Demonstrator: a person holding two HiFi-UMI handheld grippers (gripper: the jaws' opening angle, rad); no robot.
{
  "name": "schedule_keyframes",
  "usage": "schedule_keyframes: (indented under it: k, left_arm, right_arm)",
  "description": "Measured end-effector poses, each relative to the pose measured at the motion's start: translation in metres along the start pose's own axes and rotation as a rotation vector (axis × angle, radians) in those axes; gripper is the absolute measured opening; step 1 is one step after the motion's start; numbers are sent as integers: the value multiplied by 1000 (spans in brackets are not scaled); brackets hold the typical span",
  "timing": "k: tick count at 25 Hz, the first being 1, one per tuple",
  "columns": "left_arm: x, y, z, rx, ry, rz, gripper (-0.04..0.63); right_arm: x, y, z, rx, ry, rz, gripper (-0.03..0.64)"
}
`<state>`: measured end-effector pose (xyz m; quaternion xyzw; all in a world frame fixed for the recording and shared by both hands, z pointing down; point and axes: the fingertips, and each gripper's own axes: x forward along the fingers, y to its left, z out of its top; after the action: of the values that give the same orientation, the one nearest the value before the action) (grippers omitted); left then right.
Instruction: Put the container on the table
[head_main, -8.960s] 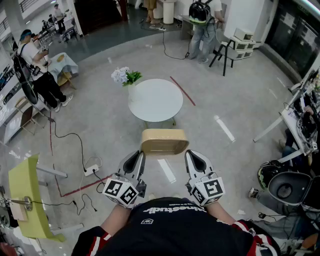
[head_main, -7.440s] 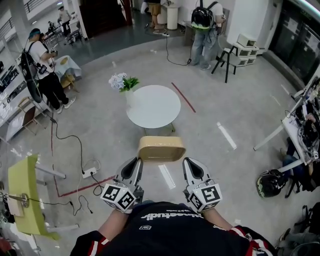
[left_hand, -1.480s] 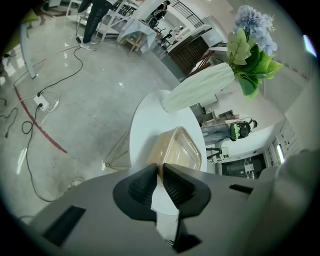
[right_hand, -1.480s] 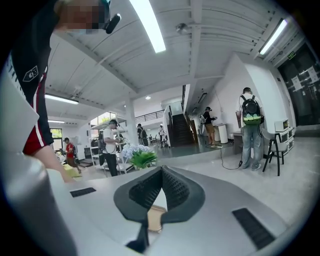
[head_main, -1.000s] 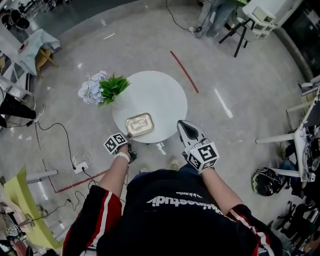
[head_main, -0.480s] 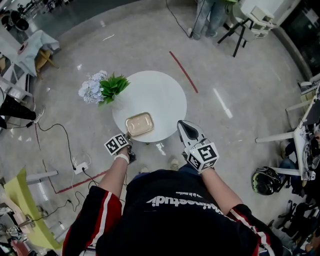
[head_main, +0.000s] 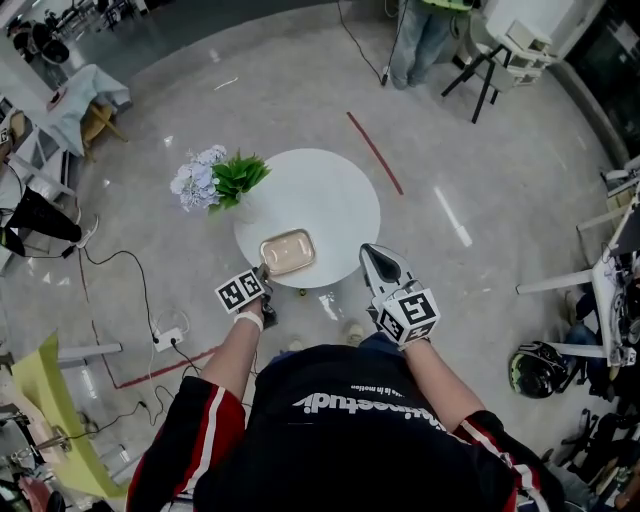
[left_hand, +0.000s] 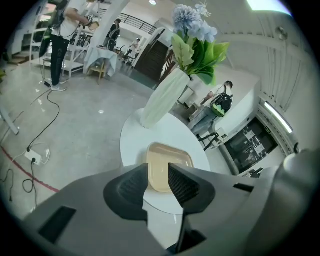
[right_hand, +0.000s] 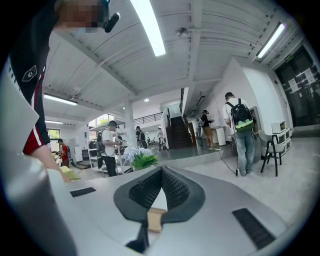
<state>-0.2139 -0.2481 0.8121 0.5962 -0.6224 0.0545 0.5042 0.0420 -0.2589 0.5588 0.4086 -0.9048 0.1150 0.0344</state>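
Note:
The container (head_main: 288, 251), a shallow beige tray, lies flat on the round white table (head_main: 322, 190) near its front edge. My left gripper (head_main: 262, 272) is just off that edge, pointing at the container's near left corner. Its jaws stand slightly apart with nothing between them. In the left gripper view the container (left_hand: 170, 152) shows beyond the left gripper (left_hand: 157, 176), on the table (left_hand: 176, 132). My right gripper (head_main: 372, 253) hovers at the table's right front edge, shut and empty. In the right gripper view the right gripper (right_hand: 161, 170) points level across the room.
A white vase of flowers (head_main: 218, 180) stands at the table's left edge; the vase (left_hand: 162, 100) looms beyond the container. Cables and a power strip (head_main: 166, 337) lie on the floor at left. A red tape line (head_main: 375, 153), a helmet (head_main: 536, 368) and standing people surround the table.
Seconds ago both grippers carried the container between them toward the table; it now rests there, free of both. Over the last second the grippers have barely moved.

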Motion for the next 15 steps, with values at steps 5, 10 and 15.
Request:
schedule_keyframes:
  k: [5, 10, 15]
  left_arm:
    - [-16, -19, 8, 38, -37, -43, 118]
    - [-37, -46, 20, 66, -90, -96, 118]
    - [-60, -80, 32, 162, -128, -171, 118]
  right_arm:
    - [-4, 3, 4, 10, -16, -7, 11]
    - [-5, 2, 12, 13, -35, -13, 11]
    - [-10, 5, 18, 0, -39, -11, 11]
